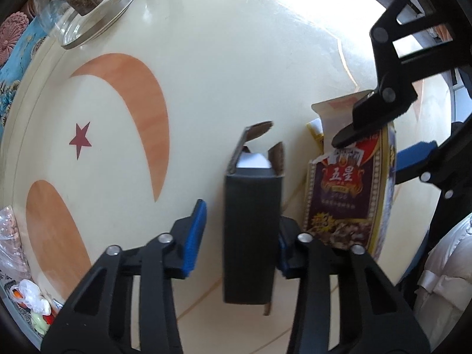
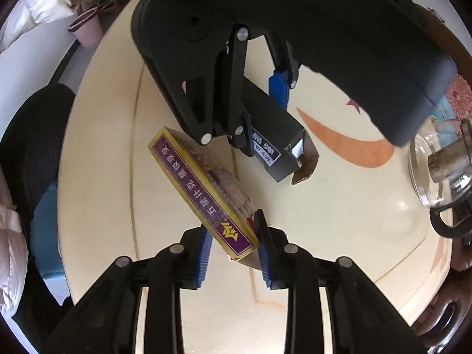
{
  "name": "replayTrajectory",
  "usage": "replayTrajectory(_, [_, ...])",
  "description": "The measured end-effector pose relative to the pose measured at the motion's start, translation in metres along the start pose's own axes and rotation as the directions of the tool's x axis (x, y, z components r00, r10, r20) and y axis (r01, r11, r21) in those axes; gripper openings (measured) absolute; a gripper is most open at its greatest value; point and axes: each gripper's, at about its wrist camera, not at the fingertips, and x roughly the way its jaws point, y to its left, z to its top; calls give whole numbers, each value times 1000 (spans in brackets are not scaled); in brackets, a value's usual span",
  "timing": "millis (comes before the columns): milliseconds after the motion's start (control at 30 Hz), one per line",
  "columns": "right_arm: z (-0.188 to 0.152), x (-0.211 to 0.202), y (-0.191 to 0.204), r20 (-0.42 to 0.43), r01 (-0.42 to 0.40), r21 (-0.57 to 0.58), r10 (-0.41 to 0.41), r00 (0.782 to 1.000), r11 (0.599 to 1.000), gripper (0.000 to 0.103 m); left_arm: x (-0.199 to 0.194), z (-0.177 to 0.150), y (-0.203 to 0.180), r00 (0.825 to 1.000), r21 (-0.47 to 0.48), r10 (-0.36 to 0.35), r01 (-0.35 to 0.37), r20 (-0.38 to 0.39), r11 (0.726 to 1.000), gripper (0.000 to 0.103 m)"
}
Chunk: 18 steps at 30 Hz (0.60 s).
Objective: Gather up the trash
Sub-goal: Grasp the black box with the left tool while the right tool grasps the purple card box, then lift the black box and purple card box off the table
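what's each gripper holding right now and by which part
The right gripper pinches the purple-and-gold carton by its near end. The left gripper straddles the dark grey carton mid-body; only one pad visibly touches, so no firm hold shows.

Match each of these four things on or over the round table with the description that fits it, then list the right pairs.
Things:
1. dark box
2. purple and gold box
3. glass teapot
4. red star

Descriptions:
A. printed on the table top
B. clear, with a metal strainer inside
C. between the left gripper fingers, end flaps open
D. pinched at one end by the right gripper

Pairs: 1-C, 2-D, 3-B, 4-A
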Motion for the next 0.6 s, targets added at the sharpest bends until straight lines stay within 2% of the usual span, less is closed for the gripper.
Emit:
replayTrajectory(133, [0, 1, 8, -7, 37, 39, -37, 999, 999, 28, -6, 4, -10, 1000, 10, 8, -8, -4, 1000, 27])
replayTrajectory(333, [-3, -2, 17, -14, 70, 157, -68, 998, 985, 26, -13, 4, -13, 999, -22, 52, -52, 2, 998, 27])
replayTrajectory(433, [-2, -5, 26, -21, 90, 216, -88, 996, 972, 25, -14, 3, -19, 995, -39, 100, -100, 1, 994, 27])
replayTrajectory(600, [-5, -10, 43, -31, 116, 257, -112, 993, 960, 23, -18, -6, -24, 989, -69, 147, -147, 1, 987, 27])
